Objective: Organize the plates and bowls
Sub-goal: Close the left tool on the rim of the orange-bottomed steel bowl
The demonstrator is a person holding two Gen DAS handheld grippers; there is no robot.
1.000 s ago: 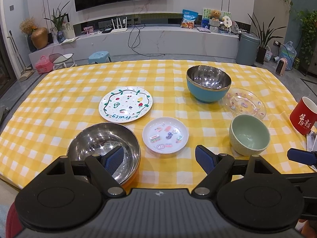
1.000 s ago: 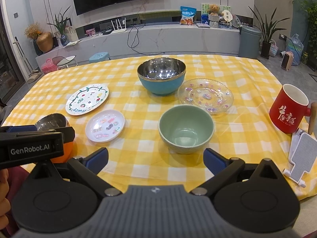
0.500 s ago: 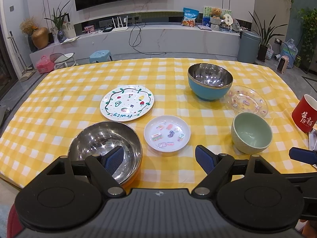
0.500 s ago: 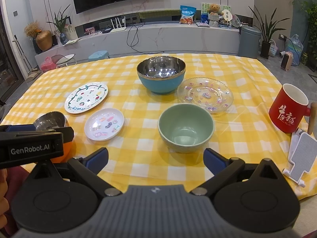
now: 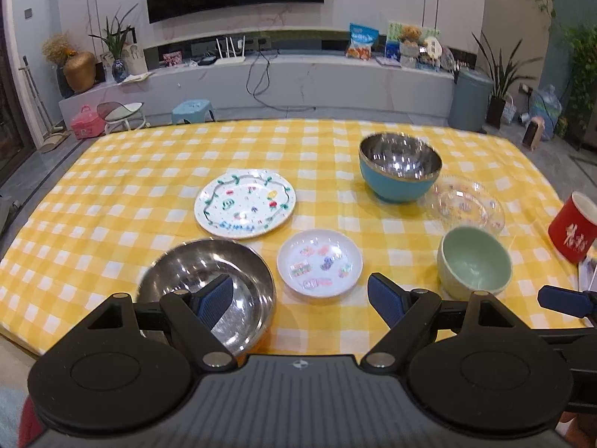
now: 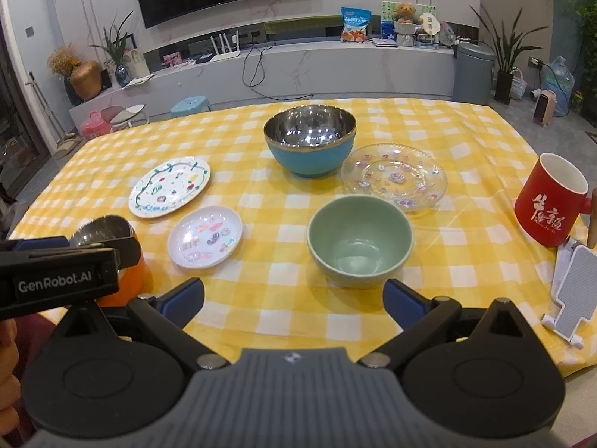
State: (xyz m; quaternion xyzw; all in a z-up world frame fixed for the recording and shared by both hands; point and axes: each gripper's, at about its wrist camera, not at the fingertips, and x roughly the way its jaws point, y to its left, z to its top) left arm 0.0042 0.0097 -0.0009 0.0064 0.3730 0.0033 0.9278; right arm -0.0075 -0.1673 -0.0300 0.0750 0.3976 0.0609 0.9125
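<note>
On the yellow checked tablecloth (image 5: pixel 112 194) lie a painted white plate (image 5: pixel 245 208), a small white sticker plate (image 5: pixel 319 267), a clear glass plate (image 5: pixel 466 205), a blue bowl with a steel inside (image 5: pixel 399 166), a green bowl (image 5: pixel 474 263) and a steel bowl with an orange outside (image 5: pixel 209 280). My left gripper (image 5: pixel 300 298) is open at the near edge, its left finger over the steel bowl. My right gripper (image 6: pixel 294 300) is open just short of the green bowl (image 6: pixel 360 240). The blue bowl (image 6: pixel 309 140), glass plate (image 6: pixel 393 175) and both white plates (image 6: pixel 169 186) (image 6: pixel 205 237) sit beyond.
A red mug (image 6: pixel 548 201) stands at the table's right edge beside a white phone stand (image 6: pixel 571 291). The left gripper's body (image 6: pixel 56 272) partly covers the steel bowl (image 6: pixel 108 233) in the right wrist view. A hand (image 6: pixel 9 380) shows at lower left. A TV cabinet (image 5: pixel 261 74) is behind.
Both views have drawn back and risen slightly, so the dishes sit a little farther off. Nothing on the table has moved, and both grippers stay open.
</note>
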